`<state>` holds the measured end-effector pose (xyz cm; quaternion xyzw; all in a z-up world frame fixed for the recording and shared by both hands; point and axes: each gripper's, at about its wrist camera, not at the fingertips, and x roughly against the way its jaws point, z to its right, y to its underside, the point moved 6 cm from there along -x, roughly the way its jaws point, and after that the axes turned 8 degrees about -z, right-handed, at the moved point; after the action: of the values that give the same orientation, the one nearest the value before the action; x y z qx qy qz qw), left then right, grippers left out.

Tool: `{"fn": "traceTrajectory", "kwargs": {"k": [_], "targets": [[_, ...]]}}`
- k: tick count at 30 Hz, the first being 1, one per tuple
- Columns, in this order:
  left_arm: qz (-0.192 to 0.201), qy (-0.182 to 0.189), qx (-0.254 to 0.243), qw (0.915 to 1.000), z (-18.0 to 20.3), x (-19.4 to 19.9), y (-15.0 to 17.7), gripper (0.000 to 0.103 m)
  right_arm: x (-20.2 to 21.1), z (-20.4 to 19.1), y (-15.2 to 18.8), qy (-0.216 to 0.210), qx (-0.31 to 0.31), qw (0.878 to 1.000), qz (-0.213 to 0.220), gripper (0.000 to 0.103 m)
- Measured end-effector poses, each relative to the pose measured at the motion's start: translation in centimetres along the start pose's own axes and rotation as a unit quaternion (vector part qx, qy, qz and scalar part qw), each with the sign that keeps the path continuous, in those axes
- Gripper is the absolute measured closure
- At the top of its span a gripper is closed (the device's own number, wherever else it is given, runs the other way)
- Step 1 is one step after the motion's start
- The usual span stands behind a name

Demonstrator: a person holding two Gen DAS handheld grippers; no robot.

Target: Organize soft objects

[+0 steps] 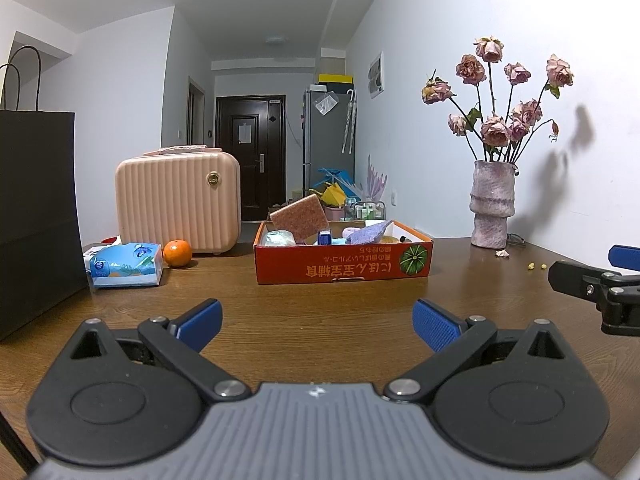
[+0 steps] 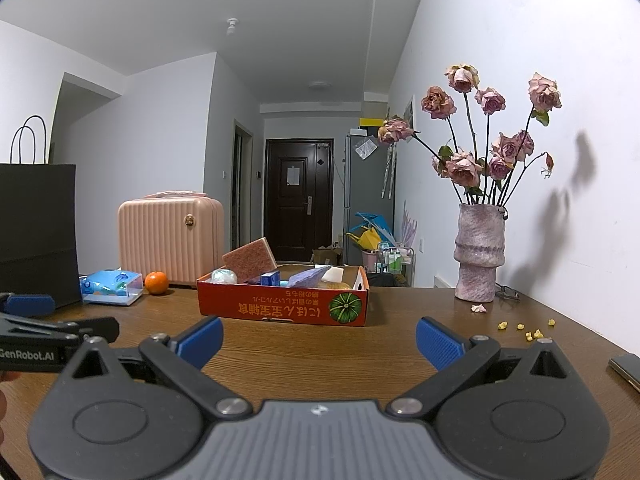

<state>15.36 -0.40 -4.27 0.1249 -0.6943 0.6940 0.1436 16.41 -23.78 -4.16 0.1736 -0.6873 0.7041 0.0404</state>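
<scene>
While both the left gripper and right gripper hovered spread and empty, the pink-and-yellow rectangular sponge leaned inside the red cardboard box; probably light and squashy, best pinched across its raised edge.

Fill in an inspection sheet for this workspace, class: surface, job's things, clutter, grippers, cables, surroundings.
Surface: wooden table, yellow crumbs and a petal near the vase.
Job's things: red box holding a sponge, purple cloth and other items; tissue pack outside it.
Clutter: orange, pink case, black bag, glasses, a dark flat object at the right edge.
Grippers: left gripper open, empty; right gripper open, empty.
Cables: nothing seen.
Surroundings: white walls, hallway, dark door.
</scene>
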Motion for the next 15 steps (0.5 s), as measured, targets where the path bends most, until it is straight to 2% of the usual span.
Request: {"fn": "traceTrajectory", "kwargs": {"k": [15], "targets": [[0.003, 0.002, 0.000, 1.0000, -0.01, 0.19, -0.13, 0.000, 0.06, -0.18, -0.16, -0.001, 0.002, 1.000, 0.000, 0.000]]}}
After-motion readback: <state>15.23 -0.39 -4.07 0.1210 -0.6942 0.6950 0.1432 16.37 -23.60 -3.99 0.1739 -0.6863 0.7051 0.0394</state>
